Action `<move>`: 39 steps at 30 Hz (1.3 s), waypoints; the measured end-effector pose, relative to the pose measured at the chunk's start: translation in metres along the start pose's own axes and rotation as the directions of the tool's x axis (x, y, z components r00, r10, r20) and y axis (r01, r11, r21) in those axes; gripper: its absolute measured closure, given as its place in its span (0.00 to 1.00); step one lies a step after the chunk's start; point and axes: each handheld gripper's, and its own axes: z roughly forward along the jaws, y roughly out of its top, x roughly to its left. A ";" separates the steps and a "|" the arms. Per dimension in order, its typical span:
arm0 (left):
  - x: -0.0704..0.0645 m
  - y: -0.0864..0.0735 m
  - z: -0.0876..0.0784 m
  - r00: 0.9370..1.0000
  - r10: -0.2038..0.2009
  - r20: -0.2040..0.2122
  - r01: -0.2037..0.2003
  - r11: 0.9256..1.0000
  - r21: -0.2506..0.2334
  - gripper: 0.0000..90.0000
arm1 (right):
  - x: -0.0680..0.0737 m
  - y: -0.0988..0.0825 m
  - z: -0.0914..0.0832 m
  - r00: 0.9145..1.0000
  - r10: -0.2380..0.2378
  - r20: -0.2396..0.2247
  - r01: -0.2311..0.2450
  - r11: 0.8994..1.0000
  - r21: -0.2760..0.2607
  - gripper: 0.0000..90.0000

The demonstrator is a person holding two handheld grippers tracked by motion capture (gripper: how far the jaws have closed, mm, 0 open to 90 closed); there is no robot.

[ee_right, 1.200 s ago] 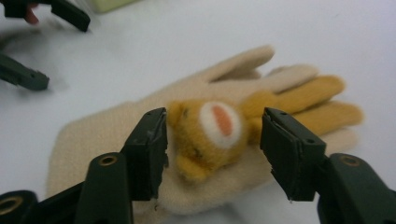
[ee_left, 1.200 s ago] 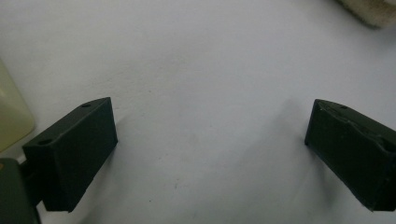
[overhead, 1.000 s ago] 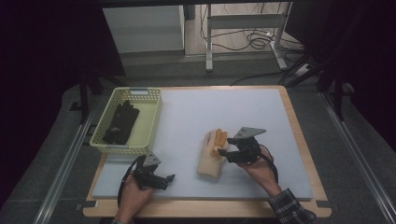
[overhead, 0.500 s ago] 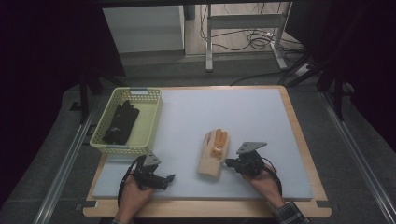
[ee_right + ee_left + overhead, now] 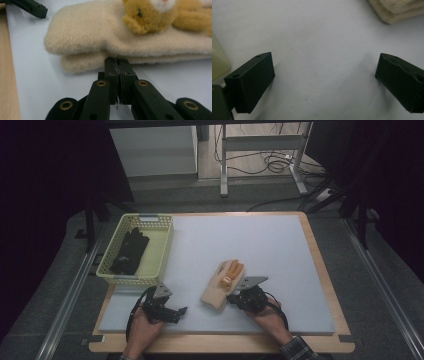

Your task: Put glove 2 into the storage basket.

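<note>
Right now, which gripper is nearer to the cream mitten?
Right. The right gripper, shut, has its tips at the edge of the mitten. The left gripper is open, apart from it, off toward the basket side.

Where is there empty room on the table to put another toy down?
The far half of the white mat, beyond the cream mitten, is bare. So is the strip to the right of the mitten, out to the table's edge. It gets crowded near the front: the left gripper, the mitten and the right gripper sit close together. The yellow basket already holds black gloves.
</note>
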 end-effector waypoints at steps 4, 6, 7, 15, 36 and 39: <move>0.000 0.000 0.000 1.000 0.000 0.000 0.000 1.000 0.000 0.03 | 0.003 0.007 0.009 1.000 0.000 0.005 0.000 1.000 -0.002 0.94; 0.000 0.000 0.000 1.000 0.000 0.000 0.000 1.000 0.000 0.03 | 0.004 0.011 0.014 1.000 -0.004 0.009 0.004 1.000 -0.005 0.94; 0.000 0.000 0.000 1.000 0.000 0.000 0.000 1.000 0.000 0.03 | 0.004 0.013 0.016 1.000 -0.007 0.010 0.007 1.000 -0.007 0.94; 0.000 0.000 0.000 1.000 0.000 0.000 0.000 1.000 0.000 0.03 | 0.005 0.019 0.025 1.000 -0.018 0.014 0.018 1.000 -0.013 0.92; 0.000 0.000 0.000 1.000 -0.001 -0.001 0.001 1.000 -0.001 0.03 | -0.034 -0.001 -0.035 0.982 0.040 0.186 -0.033 0.998 -0.044 0.62; 0.000 0.000 0.000 1.000 0.001 -0.001 -0.001 1.000 0.001 0.03 | -0.043 -0.007 -0.044 0.975 0.064 0.211 -0.054 0.997 -0.050 0.54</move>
